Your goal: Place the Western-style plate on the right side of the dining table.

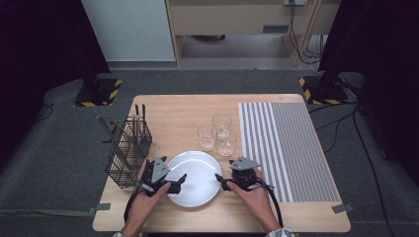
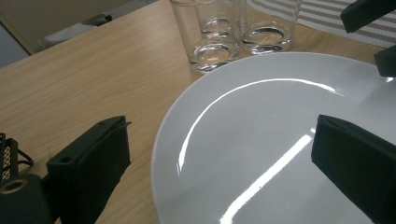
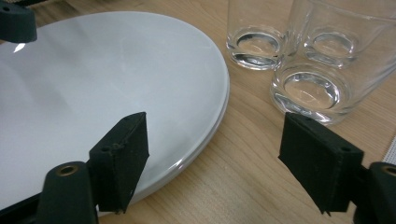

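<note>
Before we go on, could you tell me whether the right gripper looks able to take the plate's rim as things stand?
Probably yes: the right gripper stands open astride the plate rim, with the nearest glass just clear.

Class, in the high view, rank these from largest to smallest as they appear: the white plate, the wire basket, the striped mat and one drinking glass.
1. Striped mat
2. White plate, wire basket: they look about alike, so no ranking between them.
3. Drinking glass, clearly the smallest.
</note>
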A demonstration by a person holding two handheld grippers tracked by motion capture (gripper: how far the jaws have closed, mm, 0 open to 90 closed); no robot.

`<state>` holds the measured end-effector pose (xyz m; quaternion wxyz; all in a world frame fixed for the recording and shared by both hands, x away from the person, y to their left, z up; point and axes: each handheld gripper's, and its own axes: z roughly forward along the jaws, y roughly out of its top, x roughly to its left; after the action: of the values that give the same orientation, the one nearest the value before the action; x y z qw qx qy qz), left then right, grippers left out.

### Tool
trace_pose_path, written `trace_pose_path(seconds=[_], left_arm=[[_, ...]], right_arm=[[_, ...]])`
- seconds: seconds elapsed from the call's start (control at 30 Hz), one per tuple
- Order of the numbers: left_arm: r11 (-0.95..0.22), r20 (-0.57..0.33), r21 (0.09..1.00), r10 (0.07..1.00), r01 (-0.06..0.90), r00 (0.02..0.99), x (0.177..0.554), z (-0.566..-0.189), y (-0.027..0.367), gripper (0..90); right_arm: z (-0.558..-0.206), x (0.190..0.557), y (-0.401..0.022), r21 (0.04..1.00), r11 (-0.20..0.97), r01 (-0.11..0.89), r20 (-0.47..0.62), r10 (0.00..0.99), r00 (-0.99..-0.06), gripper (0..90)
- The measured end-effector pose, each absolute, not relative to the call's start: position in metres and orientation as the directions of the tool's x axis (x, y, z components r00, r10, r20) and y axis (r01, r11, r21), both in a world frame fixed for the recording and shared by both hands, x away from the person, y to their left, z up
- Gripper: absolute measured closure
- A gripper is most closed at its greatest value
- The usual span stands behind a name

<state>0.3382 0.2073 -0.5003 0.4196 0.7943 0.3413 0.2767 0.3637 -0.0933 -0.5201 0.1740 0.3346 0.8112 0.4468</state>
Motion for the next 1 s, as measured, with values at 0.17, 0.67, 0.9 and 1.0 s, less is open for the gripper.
trace_pose_path(seconds=[0.17,0.67,0.9,1.0], left_arm=[[-0.431,0.172,0.843,0.784,0.323,0.596,0.337,-0.501,0.208,6.3],[-0.373,0.146,0.853,0.842,0.364,0.519,0.330,-0.496,0.214,15.3],[-0.350,0.098,0.846,0.843,0.402,0.529,0.334,-0.499,0.219,13.2],[-0.350,0.091,0.837,0.847,0.421,0.524,0.334,-0.500,0.221,16.2]], right_arm=[[-0.518,0.361,-0.096,0.845,0.369,0.387,0.008,0.716,-0.698,22.7],[-0.518,0.359,-0.097,0.844,0.371,0.387,0.035,0.682,-0.731,21.5],[-0.518,0.357,-0.099,0.840,0.379,0.389,0.033,0.679,-0.733,20.2],[-0.519,0.357,-0.101,0.843,0.368,0.393,0.044,0.681,-0.731,18.9]])
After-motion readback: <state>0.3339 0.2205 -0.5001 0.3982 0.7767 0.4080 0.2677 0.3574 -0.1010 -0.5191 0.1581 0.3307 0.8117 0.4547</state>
